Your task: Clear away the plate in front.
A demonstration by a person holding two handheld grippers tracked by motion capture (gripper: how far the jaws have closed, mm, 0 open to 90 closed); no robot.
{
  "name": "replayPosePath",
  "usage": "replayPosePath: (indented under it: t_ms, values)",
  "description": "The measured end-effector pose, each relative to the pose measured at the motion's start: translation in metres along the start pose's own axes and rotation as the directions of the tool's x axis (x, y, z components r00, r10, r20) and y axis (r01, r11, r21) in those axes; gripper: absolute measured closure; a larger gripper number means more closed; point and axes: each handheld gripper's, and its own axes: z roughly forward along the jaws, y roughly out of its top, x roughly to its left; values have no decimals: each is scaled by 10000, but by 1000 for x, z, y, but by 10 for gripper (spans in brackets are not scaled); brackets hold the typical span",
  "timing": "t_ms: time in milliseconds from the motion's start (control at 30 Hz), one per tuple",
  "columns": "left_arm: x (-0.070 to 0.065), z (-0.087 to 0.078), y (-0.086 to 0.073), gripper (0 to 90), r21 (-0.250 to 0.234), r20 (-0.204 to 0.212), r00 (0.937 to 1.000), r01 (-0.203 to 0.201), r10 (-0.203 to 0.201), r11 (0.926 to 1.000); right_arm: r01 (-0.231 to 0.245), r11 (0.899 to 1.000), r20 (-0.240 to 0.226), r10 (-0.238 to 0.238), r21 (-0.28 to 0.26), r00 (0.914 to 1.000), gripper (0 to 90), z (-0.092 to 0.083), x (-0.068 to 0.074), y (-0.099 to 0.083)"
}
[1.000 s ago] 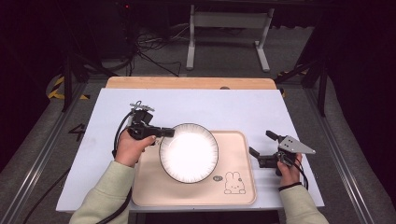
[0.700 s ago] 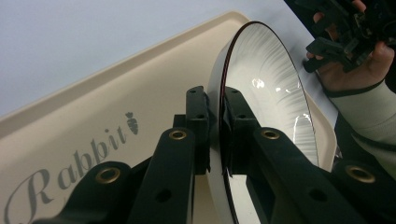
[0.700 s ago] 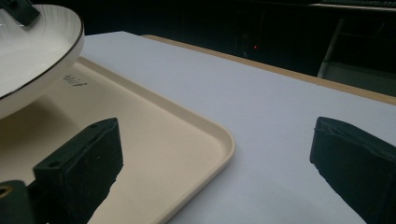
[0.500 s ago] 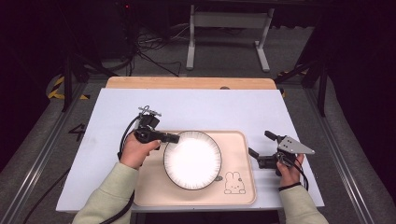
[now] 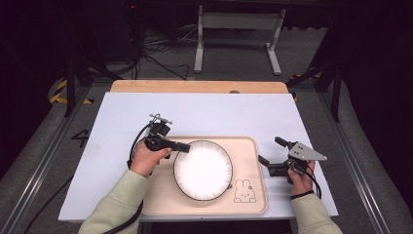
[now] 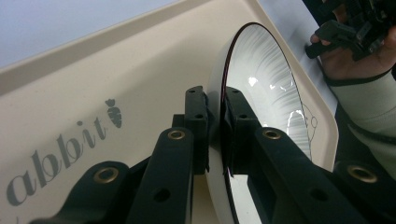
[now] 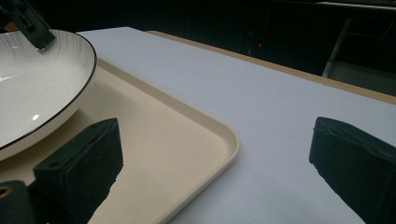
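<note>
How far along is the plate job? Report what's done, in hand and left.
Done: the white plate lies over the beige rabbit tray. In hand: the left hand-held gripper is clamped on the plate's rim. Left: letting go of the plate. The right hand-held gripper waits open beside the tray's edge.

Left gripper [image 6: 215, 119] pinches the white plate's [image 6: 266, 88] rim above the beige tray [image 6: 116, 70]

The plate [image 5: 203, 169] covers the middle of the tray [image 5: 246, 146] — bare tray is left along its lower left and right edges. The table [image 5: 219, 112] lies open across the upper frame. The right gripper [image 5: 271, 155] blocks the tray's right rim — the left gripper [image 5: 181, 146] its left.
</note>
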Motion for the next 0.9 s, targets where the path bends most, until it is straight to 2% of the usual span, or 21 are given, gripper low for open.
replayPosePath:
  t_ms: [233,400,600,700,800,900]
  values:
    - [7,5,-2,829,-51,9,9997,232,-231,9997,166,9996,-3,-166,237,9999,38,2,2,1]
    - [12,8,-4,832,-92,60,9995,311,-311,9995,-114,9998,-32,115,192,9999,39,2,-1,0]
    - [17,11,-5,837,-51,83,9991,419,-418,9991,-102,9997,-81,104,230,9999,45,2,-1,1]
    - [21,13,-7,834,-198,267,9988,424,-418,9989,-363,9993,-204,365,122,9991,45,1,-4,0]
    - [23,15,-7,835,-149,92,9993,367,-365,9992,-612,9981,-259,612,30,9978,44,0,-7,0]
    - [22,18,-7,836,-177,-77,9998,188,-189,9997,-668,9978,-238,668,0,9975,44,0,-7,0]
